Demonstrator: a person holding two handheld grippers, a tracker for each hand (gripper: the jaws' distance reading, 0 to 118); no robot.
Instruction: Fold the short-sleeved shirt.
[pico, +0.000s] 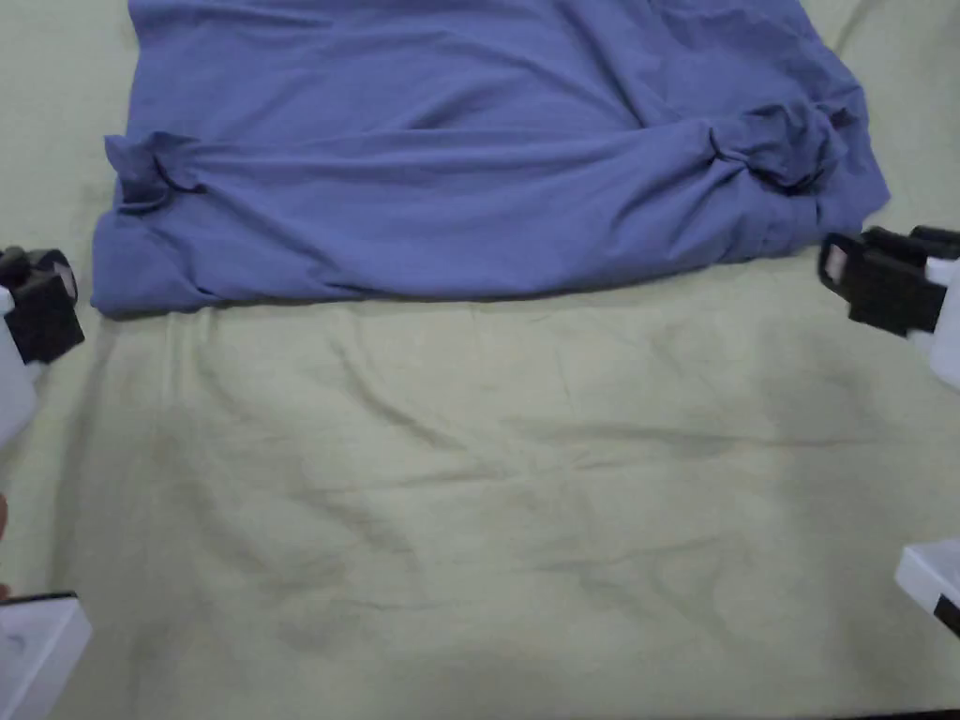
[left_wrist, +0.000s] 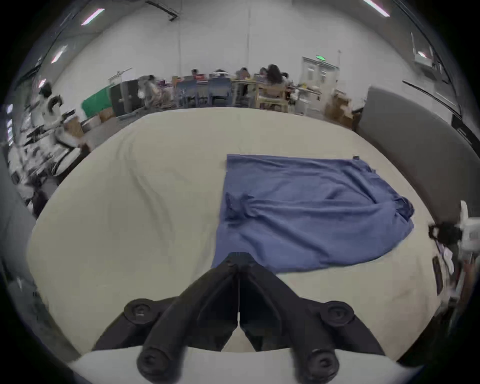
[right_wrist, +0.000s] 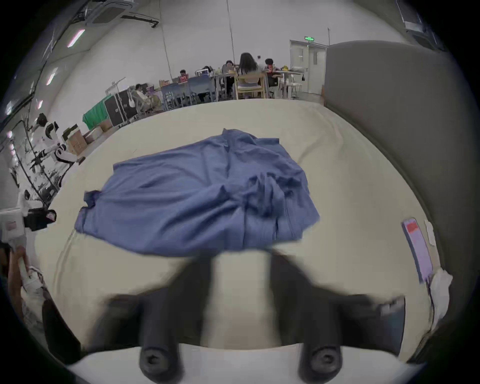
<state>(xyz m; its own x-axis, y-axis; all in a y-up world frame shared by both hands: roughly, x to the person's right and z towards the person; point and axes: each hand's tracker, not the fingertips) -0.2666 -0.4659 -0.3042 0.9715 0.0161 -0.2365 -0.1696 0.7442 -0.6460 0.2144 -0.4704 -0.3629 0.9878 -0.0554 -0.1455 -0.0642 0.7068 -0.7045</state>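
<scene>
- The blue shirt (pico: 487, 159) lies on the pale bed sheet (pico: 525, 487), folded into a wide band with bunched fabric at both ends.
- The left hand-held gripper (left_wrist: 238, 262) hangs just beside the shirt's near left corner, jaws pressed together on nothing.
- The right hand-held gripper (right_wrist: 241, 262) hangs beside the near right corner, jaws apart.

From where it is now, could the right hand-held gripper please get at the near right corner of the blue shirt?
Probably yes. The right hand-held gripper is open, just off the shirt at its near right corner, with bare sheet between them.
</scene>
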